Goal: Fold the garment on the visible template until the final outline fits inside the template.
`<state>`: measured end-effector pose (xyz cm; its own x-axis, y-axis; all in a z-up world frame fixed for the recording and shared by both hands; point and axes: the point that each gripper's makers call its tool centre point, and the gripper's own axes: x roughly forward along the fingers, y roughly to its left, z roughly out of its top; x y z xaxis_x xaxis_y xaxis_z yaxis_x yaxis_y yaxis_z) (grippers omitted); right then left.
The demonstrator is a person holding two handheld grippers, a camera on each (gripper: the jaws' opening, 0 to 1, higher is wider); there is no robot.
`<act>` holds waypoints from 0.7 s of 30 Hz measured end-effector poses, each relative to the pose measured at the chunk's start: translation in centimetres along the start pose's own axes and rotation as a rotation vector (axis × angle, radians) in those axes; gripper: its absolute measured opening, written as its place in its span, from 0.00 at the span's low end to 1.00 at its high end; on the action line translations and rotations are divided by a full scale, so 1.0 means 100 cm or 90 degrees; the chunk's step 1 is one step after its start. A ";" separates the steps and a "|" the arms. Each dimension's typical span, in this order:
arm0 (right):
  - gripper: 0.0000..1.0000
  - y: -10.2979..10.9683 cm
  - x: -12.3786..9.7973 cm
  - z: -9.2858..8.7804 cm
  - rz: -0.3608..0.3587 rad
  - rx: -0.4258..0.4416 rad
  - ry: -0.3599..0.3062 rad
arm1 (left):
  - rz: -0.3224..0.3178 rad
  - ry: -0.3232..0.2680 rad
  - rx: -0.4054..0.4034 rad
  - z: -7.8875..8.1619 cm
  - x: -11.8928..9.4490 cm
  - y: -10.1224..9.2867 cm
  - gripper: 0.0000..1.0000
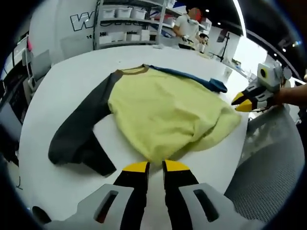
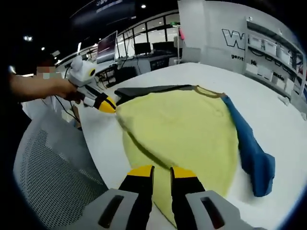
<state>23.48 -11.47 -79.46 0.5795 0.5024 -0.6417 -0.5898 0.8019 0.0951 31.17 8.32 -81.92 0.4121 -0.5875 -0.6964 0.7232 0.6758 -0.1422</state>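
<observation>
1. A yellow shirt (image 1: 168,112) lies flat on a white table (image 1: 62,91). Its dark grey sleeve (image 1: 79,134) spreads to one side and its blue sleeve (image 2: 252,148) to the other.
2. The shirt's bottom edge sits close to the table's near edge. The far side of the table has lots of bare room.
3. The left gripper (image 1: 156,166) is at the shirt's bottom edge, jaws nearly together. I cannot tell if it pinches cloth.
4. The right gripper (image 2: 161,170) sits low over the yellow cloth, jaws a little apart. A hand (image 2: 67,88) holds the left gripper out by the grey sleeve.
</observation>
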 end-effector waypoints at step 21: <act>0.08 0.069 0.055 0.013 0.124 -0.128 0.010 | -0.031 -0.018 -0.072 0.025 -0.001 0.001 0.05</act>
<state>23.34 -2.80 -81.37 0.4371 0.6340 -0.6380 -0.7898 0.6099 0.0650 32.58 7.32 -80.04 0.3952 -0.6321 -0.6666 0.6761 0.6914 -0.2548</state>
